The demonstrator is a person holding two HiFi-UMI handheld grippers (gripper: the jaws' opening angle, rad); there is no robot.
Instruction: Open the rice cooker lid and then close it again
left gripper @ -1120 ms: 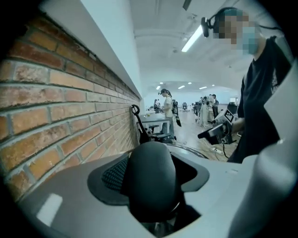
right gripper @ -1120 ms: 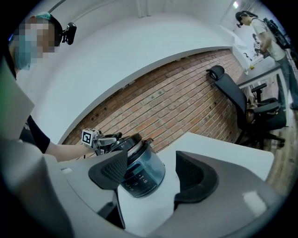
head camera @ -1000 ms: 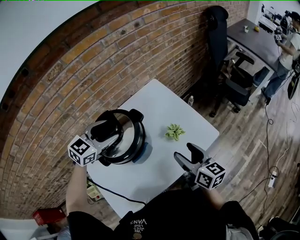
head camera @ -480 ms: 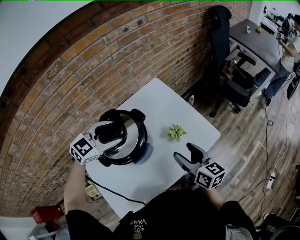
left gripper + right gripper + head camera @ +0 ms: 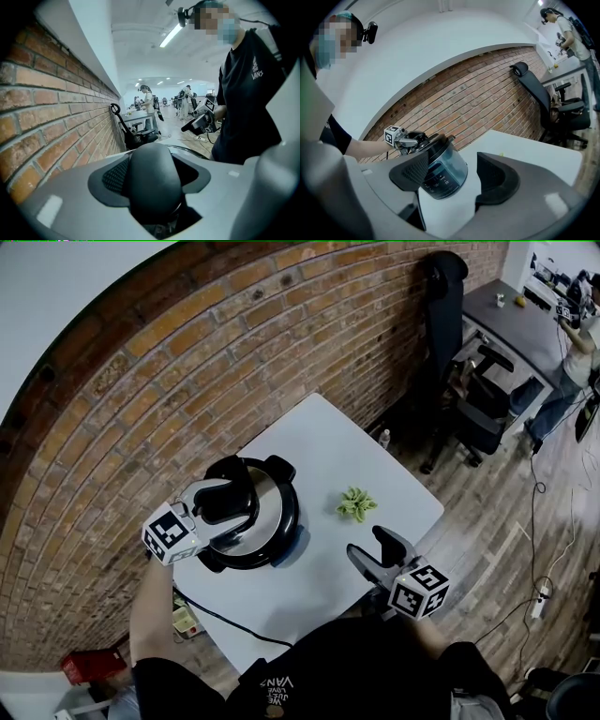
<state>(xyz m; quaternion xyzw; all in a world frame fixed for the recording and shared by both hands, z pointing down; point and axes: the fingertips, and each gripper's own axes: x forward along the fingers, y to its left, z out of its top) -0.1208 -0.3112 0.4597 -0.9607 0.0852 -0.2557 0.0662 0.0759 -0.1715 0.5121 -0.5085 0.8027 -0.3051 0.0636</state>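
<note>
A black and steel rice cooker (image 5: 272, 521) stands on the left part of the white table (image 5: 328, 442), close to the brick wall. Its steel lid (image 5: 265, 505) lies over the pot, slightly tilted in the right gripper view. My left gripper (image 5: 228, 505) is shut on the lid's black handle (image 5: 153, 180), which fills the gap between its jaws. My right gripper (image 5: 374, 550) hovers open over the table's near right edge, with nothing held. From there the rice cooker (image 5: 442, 172) shows through the open jaws of the right gripper (image 5: 452, 177), well ahead of them.
A small green thing (image 5: 354, 504) lies on the table right of the cooker. A black power cord (image 5: 225, 624) hangs off the table's near left edge. Beyond the far corner are a bottle (image 5: 382, 439) on the floor, a black office chair (image 5: 473, 413) and a grey desk (image 5: 511, 320).
The lid has come down from a raised tilt onto the pot, with my left gripper still on its handle. The right gripper has barely moved.
</note>
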